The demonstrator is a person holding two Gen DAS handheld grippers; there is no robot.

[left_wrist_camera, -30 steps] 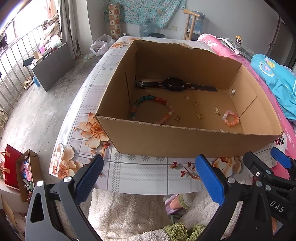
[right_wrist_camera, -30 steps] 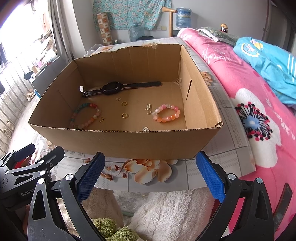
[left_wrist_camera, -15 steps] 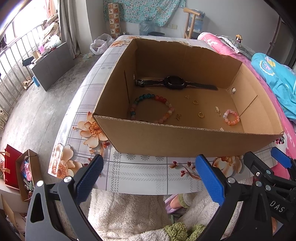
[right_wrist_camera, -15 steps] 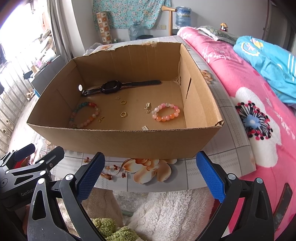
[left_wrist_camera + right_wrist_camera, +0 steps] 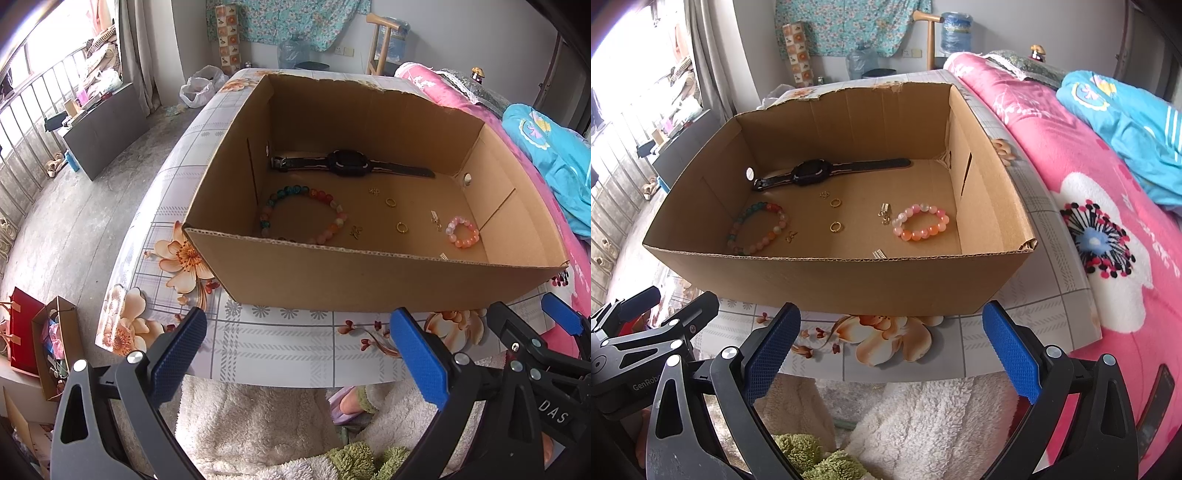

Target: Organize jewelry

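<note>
both grippers edge closer to the box [image 5: 831, 280], fingers spread and empty, pink bracelet [image 5: 921, 222] at the right gripper's [image 5: 892, 354] twelve o'clock.

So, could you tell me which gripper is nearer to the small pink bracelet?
Right. The right gripper sits in front of the box on the pink bracelet's side; the left gripper is further over, facing the multicoloured bracelet.

Matt corrugated cardboard box [image 5: 831, 280], glossy glass-like bead bracelet [image 5: 921, 222], shiny gold-coloured rings [image 5: 835, 226], glossy floral tablecloth [image 5: 280, 343]
</note>
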